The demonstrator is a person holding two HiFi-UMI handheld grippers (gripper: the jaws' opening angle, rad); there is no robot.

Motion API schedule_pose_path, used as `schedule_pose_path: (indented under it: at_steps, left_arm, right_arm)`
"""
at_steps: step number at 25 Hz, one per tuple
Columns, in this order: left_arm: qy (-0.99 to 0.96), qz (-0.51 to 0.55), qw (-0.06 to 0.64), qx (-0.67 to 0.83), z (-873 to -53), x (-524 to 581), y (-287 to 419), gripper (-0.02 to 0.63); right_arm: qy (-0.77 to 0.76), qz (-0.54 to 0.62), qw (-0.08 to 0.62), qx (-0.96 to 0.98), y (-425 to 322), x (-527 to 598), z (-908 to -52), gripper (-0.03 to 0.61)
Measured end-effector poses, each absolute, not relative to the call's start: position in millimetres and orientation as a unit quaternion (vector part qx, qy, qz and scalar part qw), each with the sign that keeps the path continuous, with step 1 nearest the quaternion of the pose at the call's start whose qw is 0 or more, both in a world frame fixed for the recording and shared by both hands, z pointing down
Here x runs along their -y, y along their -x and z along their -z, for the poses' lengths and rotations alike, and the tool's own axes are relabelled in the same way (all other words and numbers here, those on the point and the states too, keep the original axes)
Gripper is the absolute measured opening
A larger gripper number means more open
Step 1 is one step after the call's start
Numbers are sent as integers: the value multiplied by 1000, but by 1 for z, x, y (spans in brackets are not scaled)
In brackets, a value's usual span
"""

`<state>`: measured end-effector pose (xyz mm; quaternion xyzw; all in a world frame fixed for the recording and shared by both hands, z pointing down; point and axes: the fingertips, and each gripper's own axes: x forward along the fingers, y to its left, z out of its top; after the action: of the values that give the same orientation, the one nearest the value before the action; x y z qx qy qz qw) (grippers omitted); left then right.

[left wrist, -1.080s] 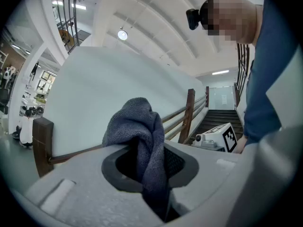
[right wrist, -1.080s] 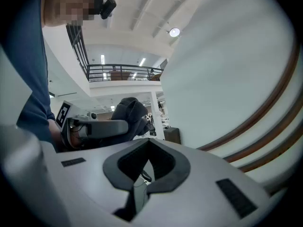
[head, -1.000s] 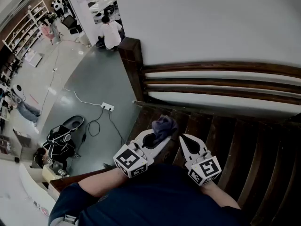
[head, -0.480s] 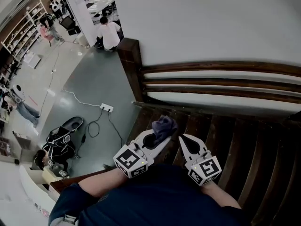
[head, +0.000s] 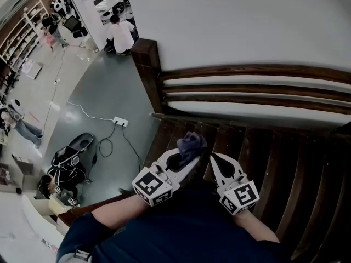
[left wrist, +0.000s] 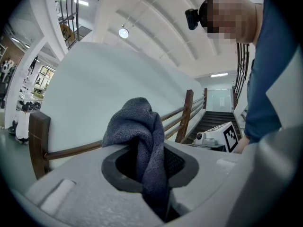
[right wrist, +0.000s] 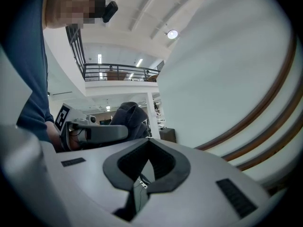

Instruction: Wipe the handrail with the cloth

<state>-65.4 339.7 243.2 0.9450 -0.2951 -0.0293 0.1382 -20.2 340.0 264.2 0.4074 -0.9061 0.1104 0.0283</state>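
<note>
Descending stairs (head: 285, 169): dark wooden treads under and ahead of both grippers; footing for reaching the rail
Wall (head: 247, 21): pale and plain, beyond both sets of tips; backing for the rails
Handrail (head: 247, 71): topmost of several dark wooden rails along the wall, ahead of the tips; well apart from the cloth, not yet touched; wiping judged not begun
Post (head: 147, 64): dark, square, at the rail's end, ahead and to the outer side of the left gripper; a likely starting point for a stroke
Left gripper (head: 184, 160): clamped tight on the cloth, aimed toward the rails
Right gripper (head: 215, 160): just beside the left one, jaws together with nothing between; probably kept idle, out of the way
Cloth (left wrist: 139, 126): grey-blue knit, pinched low in the left jaws, bunched and standing out past the tips; held so, probably, that fabric rather than plastic meets the wood
</note>
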Motion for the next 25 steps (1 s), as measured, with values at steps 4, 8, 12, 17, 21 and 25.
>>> schedule_pose_path:
  at_steps: [4,8,12,17,21,25]
  left_arm:
    - [-945,22,146,291,-246,-322,59,77]
    - [-945,10,140,294,-252,-276,44,78]
    - [-945,-7,135,297,-274,-206,13,77]
    - [-945,-17,140,296,-276,-113,-58,77]
    - [-943,-18,147,297,-270,-58,-105,78]
    - [-940,-30,161,299,-278,-26,-126,78]
  right_arm:
    - [-419,-122,23,899,10,-325,-268,9]
    - [-422,-123,7,898,-9,-281,-275,9]
    - [-423,-127,-7,897,-42,-210,-298,9]
    - [-417,-137,-6,899,-107,-116,-299,9]
    - [-410,-141,-3,901,-151,-59,-292,9]
    - [-404,-145,2,903,-171,-20,-295,9]
